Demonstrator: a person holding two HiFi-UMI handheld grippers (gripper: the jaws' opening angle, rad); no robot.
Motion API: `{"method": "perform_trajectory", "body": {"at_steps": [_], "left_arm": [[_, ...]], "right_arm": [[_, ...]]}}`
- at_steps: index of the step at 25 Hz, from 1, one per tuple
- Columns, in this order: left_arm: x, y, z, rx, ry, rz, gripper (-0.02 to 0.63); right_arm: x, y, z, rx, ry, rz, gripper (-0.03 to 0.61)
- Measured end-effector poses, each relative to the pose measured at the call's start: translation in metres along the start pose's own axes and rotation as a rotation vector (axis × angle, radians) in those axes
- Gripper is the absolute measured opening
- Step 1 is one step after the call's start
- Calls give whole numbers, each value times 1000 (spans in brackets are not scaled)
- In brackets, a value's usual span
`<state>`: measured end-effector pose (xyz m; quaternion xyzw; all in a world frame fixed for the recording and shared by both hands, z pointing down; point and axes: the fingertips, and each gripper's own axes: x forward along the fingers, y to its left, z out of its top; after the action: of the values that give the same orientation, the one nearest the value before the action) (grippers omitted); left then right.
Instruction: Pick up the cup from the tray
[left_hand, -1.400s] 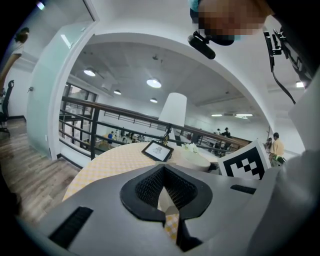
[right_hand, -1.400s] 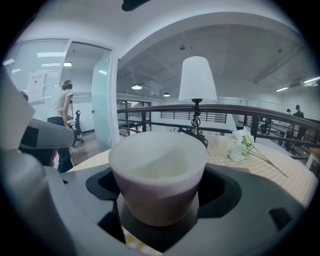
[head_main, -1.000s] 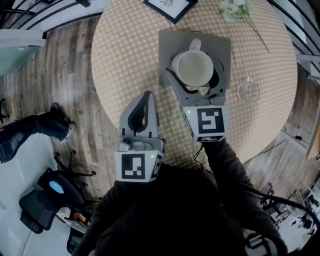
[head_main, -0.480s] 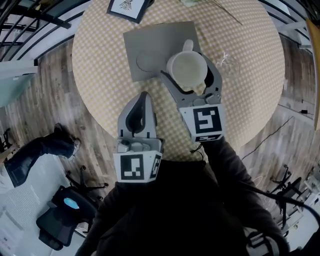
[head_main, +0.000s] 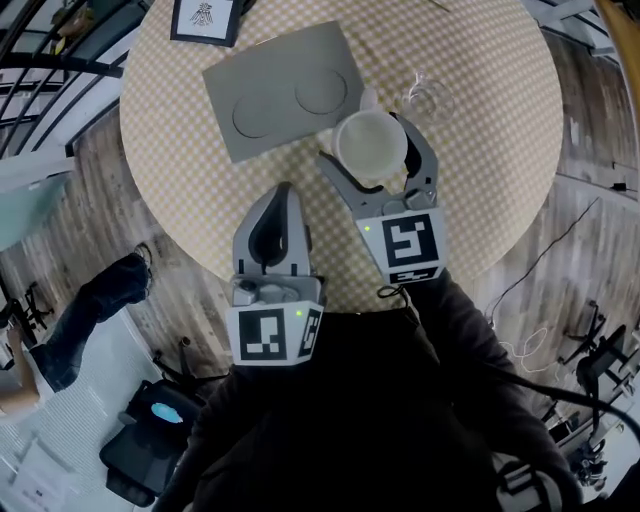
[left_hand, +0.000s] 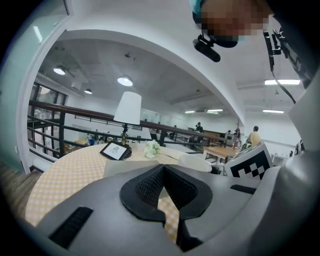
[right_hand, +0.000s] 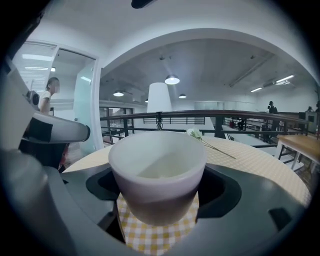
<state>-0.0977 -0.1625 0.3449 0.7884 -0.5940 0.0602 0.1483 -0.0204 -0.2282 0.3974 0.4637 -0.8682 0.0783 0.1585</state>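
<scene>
The right gripper (head_main: 372, 150) reaches forward on a dark-sleeved arm (head_main: 455, 330), its jaws clamped on either side of a white cup (right_hand: 157, 170). The left gripper (head_main: 283, 195) sits lower and closer to the body, jaws pressed together and empty.

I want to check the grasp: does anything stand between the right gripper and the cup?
Nothing visible does. The cup sits directly between the jaws of the right gripper, which press on its two sides. It is held beside the tray, over the checked tablecloth.
</scene>
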Motion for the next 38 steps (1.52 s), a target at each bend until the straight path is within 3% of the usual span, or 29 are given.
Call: {"method": "perform_trajectory", "body": {"at_steps": [17, 38], "left_arm": [[5, -18, -40, 14, 96, -18, 5], [-9, -15, -30, 48, 66, -27, 5]], "right_arm": [[-9, -10, -82, 57, 138, -7, 425], [-24, -7, -87, 52, 97, -28, 425]]}}
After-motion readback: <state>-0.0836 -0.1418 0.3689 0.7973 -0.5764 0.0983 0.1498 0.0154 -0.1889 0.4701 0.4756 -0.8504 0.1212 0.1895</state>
